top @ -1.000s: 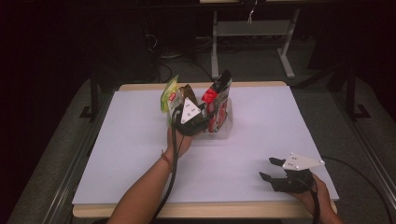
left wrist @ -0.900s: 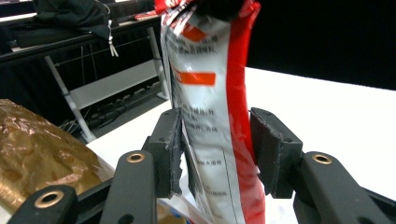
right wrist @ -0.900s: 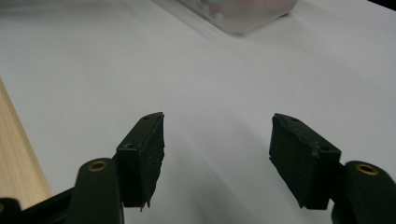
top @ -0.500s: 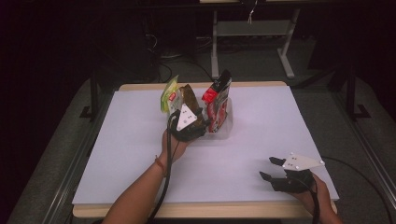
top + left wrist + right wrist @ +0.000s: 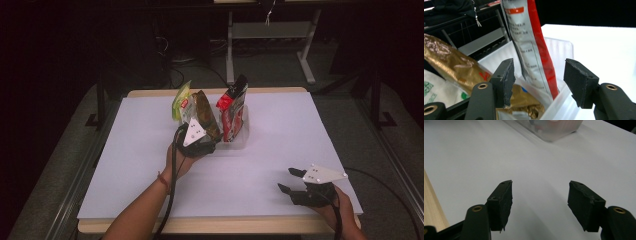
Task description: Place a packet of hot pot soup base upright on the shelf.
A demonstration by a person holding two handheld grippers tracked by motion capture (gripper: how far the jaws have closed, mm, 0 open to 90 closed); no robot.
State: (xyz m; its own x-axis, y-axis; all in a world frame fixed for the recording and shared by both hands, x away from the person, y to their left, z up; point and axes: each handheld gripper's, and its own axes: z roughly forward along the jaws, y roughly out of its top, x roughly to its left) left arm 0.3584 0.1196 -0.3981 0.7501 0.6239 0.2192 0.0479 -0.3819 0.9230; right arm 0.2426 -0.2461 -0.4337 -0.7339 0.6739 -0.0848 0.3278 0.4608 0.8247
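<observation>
A clear plastic bin (image 5: 241, 136) stands at the table's far middle with snack bags upright in it: a green one (image 5: 180, 97), a gold-brown one (image 5: 206, 116) and a red one (image 5: 231, 107). My left gripper (image 5: 200, 136) sits at the bin's near left corner. In the left gripper view my left gripper (image 5: 537, 80) has just been opening its jaws. They stand apart over the bin's rim (image 5: 559, 96), with the red bag (image 5: 534, 50) behind the gap, untouched, and the gold bag (image 5: 454, 65) to the left. My right gripper (image 5: 286, 180) rests open at the front right, holding nothing.
The white table sheet (image 5: 125, 165) runs out to a wooden edge (image 5: 220, 225) at the front. In the right gripper view my right gripper (image 5: 540, 202) faces bare sheet, with the bin (image 5: 551, 128) far off. Dark floor and metal stands lie behind the table.
My left gripper has drawn back from the bags toward the person and a little left, and its jaws have spread. The right gripper has stayed put.
</observation>
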